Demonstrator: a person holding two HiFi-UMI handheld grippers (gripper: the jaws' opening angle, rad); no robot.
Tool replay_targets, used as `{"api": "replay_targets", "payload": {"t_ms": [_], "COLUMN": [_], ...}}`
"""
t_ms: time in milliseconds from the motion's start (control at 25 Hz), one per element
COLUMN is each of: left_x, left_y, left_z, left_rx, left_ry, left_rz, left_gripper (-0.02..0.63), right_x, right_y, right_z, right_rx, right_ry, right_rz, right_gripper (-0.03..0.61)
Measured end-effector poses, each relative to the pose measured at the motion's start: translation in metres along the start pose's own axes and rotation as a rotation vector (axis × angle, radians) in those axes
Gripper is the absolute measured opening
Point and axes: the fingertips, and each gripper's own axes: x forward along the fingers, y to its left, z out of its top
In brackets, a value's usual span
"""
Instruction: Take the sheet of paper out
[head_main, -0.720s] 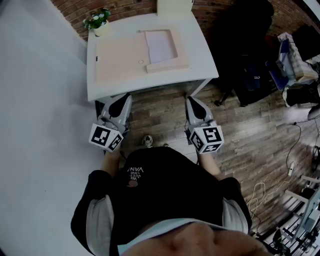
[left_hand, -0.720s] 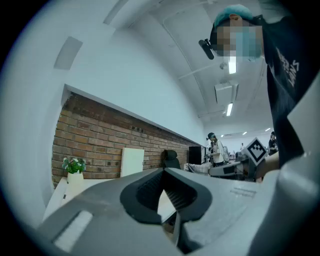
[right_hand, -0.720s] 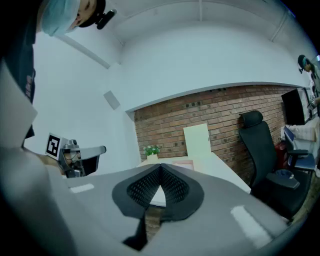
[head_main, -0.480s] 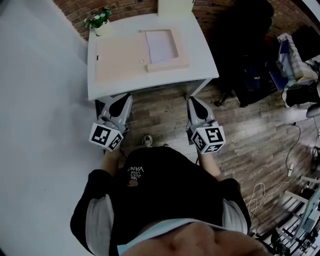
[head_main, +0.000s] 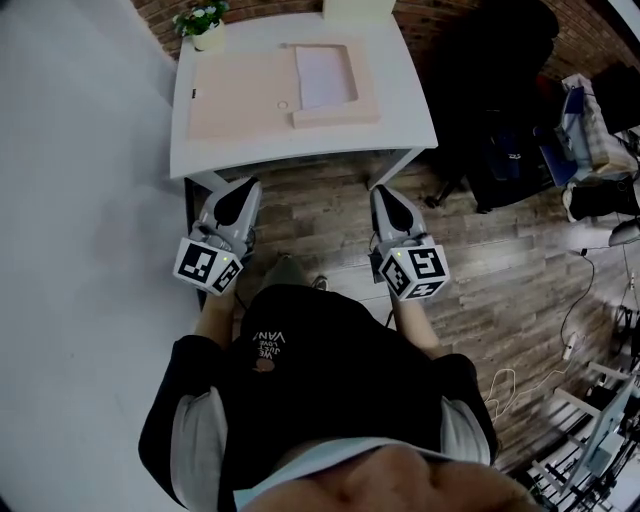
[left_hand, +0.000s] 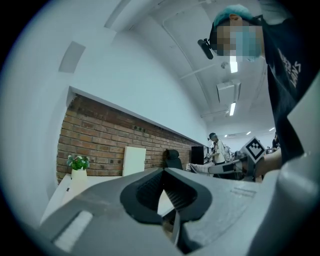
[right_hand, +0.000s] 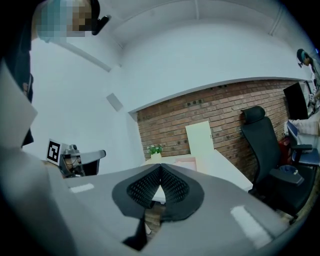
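Sheet of paper (head_main: 322, 76) lies in tray (head_main: 235, 95) on table (head_main: 400, 90); board (head_main: 357, 6) behind cropped; left claw (head_main: 246, 186), right claw (head_main: 382, 190) pinched together, empty.

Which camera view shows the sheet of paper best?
The head view: it looks down on the paper lying in the open box. The right gripper view shows the box edge-on only; the left gripper view shows no paper.
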Motion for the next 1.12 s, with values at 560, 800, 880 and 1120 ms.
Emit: {"api": "replay_targets", "payload": {"t_ms": [560, 800, 880, 1120], "left_x": [0.004, 0.031, 0.039, 0.063], "left_y": [0.035, 0.079, 0.096, 0.14], "left_z": [-0.015, -0.012, -0.013, -0.01], "left_rx": [-0.068, -0.055, -0.041, -0.051], "left_ry": [0.008, 0.013, 0.017, 0.027], "left_rz": [0.023, -0.029, -0.056, -0.101], "left_gripper": [-0.008, -0.009, -0.009, -0.008], "right_x": [0.024, 0.065, 0.083, 0.127], "right_y": [-0.009, -0.011, -0.01, -0.009], "right_z": [-0.003, 0.005, 0.007, 0.014], "right_rx": [0.011, 0.022, 0.026, 0.035], "right_ry": [0.002, -0.012, -0.018, -0.036], "right_rz": [-0.018, -0.069, -0.082, -0.121], "right_gripper": [0.002, 0.002, 0.002, 0.002]}}
